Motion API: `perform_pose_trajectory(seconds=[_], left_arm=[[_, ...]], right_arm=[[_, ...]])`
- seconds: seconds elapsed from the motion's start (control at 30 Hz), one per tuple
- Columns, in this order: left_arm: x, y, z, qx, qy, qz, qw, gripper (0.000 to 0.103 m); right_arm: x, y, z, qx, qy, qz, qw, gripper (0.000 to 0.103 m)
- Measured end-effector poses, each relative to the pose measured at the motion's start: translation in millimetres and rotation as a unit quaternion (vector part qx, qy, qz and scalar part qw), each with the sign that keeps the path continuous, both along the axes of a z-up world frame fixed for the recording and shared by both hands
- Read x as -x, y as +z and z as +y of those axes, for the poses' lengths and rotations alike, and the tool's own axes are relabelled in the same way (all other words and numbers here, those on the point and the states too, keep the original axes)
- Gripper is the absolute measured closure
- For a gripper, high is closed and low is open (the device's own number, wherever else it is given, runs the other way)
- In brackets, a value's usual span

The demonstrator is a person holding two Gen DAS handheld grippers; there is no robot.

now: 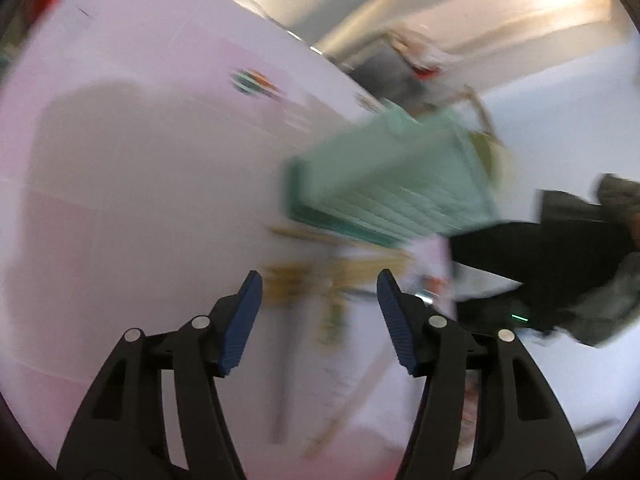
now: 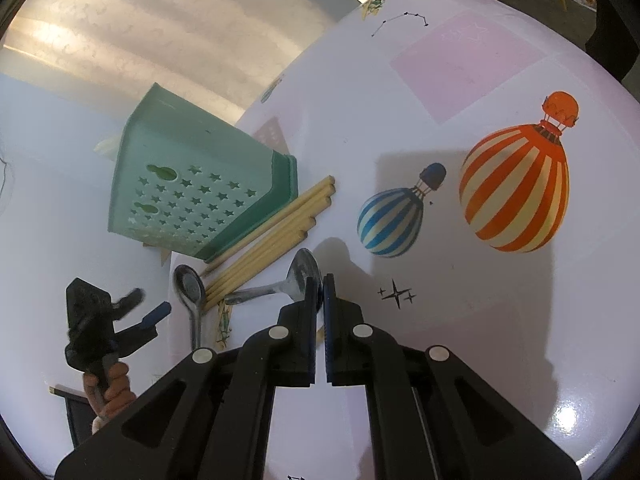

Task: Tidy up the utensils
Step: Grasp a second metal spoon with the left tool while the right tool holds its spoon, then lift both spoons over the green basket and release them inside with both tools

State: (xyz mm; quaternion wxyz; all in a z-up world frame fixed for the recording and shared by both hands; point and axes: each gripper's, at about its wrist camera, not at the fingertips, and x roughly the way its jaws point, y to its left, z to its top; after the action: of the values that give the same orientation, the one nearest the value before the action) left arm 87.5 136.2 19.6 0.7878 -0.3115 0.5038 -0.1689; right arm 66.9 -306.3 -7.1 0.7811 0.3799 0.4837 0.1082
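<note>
A mint-green basket [image 2: 192, 184] with star-shaped holes lies on its side at the table's left edge, its mouth facing several wooden chopsticks [image 2: 272, 240] on the table. Two metal spoons lie below them, one [image 2: 190, 292] by the edge and one [image 2: 298, 274] to its right. My right gripper [image 2: 322, 286] is shut, its tips at the right rim of that second spoon's bowl; I see nothing between the pads. My left gripper [image 1: 320, 284] stands open above the blurred chopsticks [image 1: 352, 268], with nothing between its pads. The basket [image 1: 384, 184] lies beyond it.
The table [image 2: 460, 60] has a pale pink cover printed with an orange balloon [image 2: 516, 184] and a blue one [image 2: 390, 224]. A person's hand [image 2: 112, 388] holds the left gripper [image 2: 150, 302] just off the table's left edge. A grey floor lies beyond.
</note>
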Motion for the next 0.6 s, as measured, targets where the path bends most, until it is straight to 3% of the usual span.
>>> perform_pose_trajectory(seconds=[0.13, 0.23, 0.3, 0.43, 0.6], left_arm=[[-15, -8, -9, -0.061, -0.035, -0.014, 0.9974, 0.058], [-30, -17, -39, -0.103, -0.125, -0.026, 0.9864, 0.058], [-33, -18, -53, -0.137, -0.146, -0.051, 0.9784, 0.06], [-35, -15, -65, -0.15, -0.171, -0.072, 0.9713, 0.072], [-28, -13, -75, -0.177, -0.22, -0.087, 0.9555, 0.088]], right_arm=[[-2, 2, 1, 0.006, 0.003, -0.001, 1.0, 0.099], [-3, 1, 2, 0.006, 0.005, 0.0, 1.0, 0.099], [-2, 1, 1, 0.006, 0.004, 0.001, 1.0, 0.099], [-1, -1, -1, 0.003, 0.002, 0.004, 1.0, 0.099], [-1, -1, -1, 0.0, 0.006, 0.008, 1.0, 0.099]])
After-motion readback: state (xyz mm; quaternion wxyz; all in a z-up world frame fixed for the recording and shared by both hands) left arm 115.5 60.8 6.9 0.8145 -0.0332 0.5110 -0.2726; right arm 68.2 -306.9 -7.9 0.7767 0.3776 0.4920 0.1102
